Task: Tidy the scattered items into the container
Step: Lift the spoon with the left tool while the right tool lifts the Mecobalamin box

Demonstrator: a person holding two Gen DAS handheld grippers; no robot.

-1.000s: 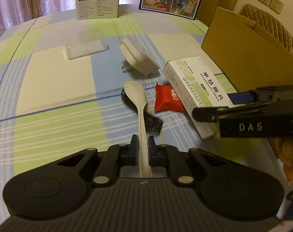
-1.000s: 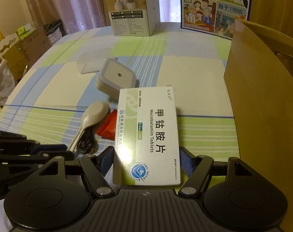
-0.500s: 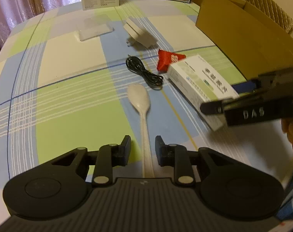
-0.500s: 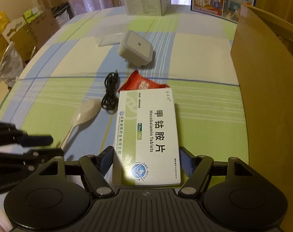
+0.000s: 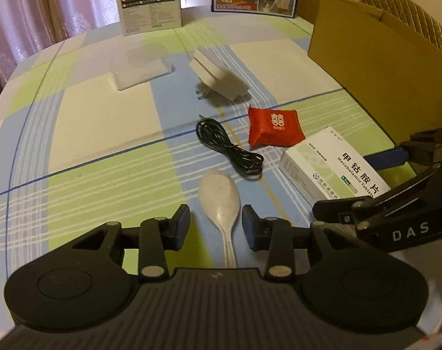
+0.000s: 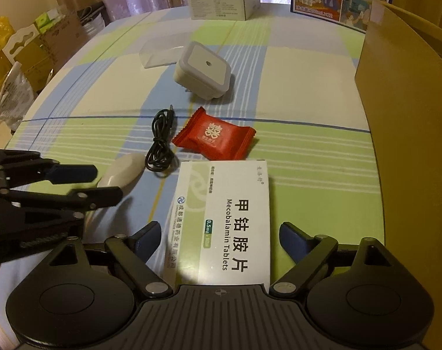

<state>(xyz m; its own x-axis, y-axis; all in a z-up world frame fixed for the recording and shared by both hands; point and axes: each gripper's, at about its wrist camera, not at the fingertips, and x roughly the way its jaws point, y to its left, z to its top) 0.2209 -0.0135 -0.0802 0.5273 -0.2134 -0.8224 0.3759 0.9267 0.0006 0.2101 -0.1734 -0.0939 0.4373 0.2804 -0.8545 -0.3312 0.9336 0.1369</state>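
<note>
Spoon (image 5: 220, 201) lies on bench, lower centre of left view, long axis straight along the left hand-held gripper (image 5: 216, 223), which is spread, bowl betw. pads, not pinched. Right hand-held gripper (image 6: 218, 240) spread astride tablet box (image 6: 221, 221). Carton (image 6: 407, 122) at right edge, nearer right arm.

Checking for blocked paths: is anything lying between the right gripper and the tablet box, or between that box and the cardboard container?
Nothing visible. The open right gripper already straddles the Mecobalamin tablet box. Only bare tablecloth separates it from the cardboard box; the red candy packet lies ahead, off that path.
</note>
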